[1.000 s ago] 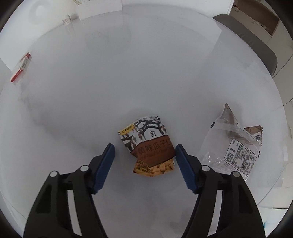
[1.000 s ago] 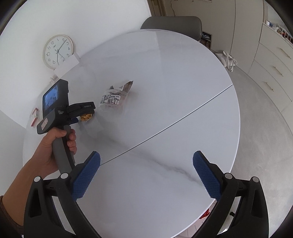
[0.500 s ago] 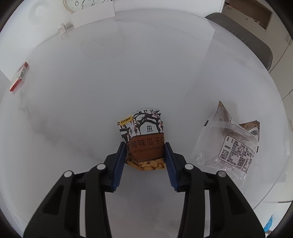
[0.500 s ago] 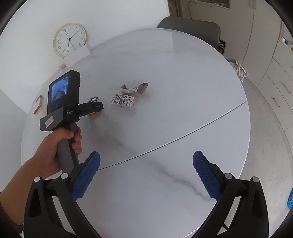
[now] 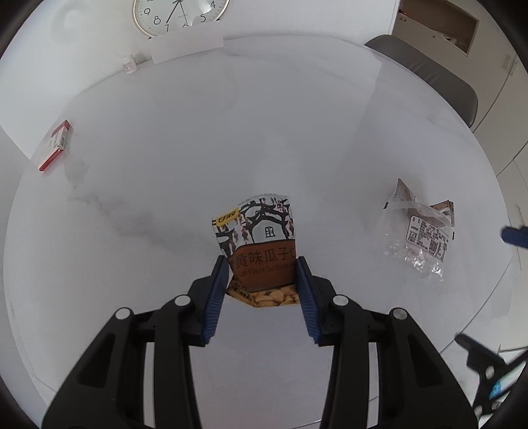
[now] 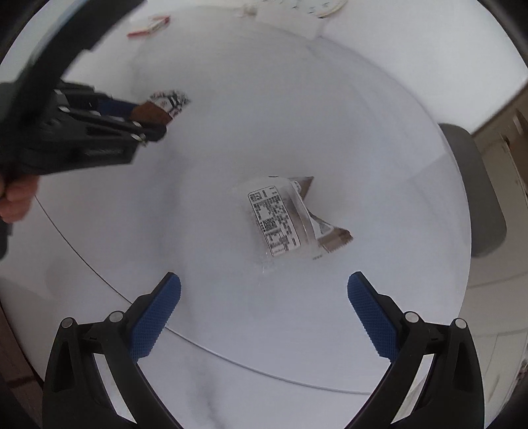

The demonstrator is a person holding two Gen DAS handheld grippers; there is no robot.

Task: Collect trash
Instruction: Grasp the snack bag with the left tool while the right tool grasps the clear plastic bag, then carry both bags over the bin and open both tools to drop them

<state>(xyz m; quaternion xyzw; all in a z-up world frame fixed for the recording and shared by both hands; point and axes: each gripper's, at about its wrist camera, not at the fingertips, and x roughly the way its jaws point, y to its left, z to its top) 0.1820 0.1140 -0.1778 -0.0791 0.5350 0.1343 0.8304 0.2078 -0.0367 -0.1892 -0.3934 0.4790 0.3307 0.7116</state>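
My left gripper (image 5: pixel 262 267) is clamped on the sunflower-seed snack packet (image 5: pixel 257 237), both blue pads pressed against its lower sides, the packet standing up ahead of the fingertips and lifted clear of the white marble table (image 5: pixel 198 148). The printed top sticks out beyond the pads; the yellow seed picture sits just behind them. Off to that gripper's right lies a clear plastic wrapper (image 5: pixel 420 231) with a white label, flat on the table and well apart from the packet. Far ahead and left, a red-and-white box (image 5: pixel 54 145) sits at the table's edge; a wall clock (image 5: pixel 180 15) hangs beyond.

My right gripper (image 6: pixel 264 287) has its jaws spread wide with nothing between them, pointing down over the table. The clear wrapper (image 6: pixel 283 217) lies just ahead of its fingertips, not touching either pad. Up to its left I see the left gripper (image 6: pixel 138 112), blurred, carrying the packet (image 6: pixel 165 105).
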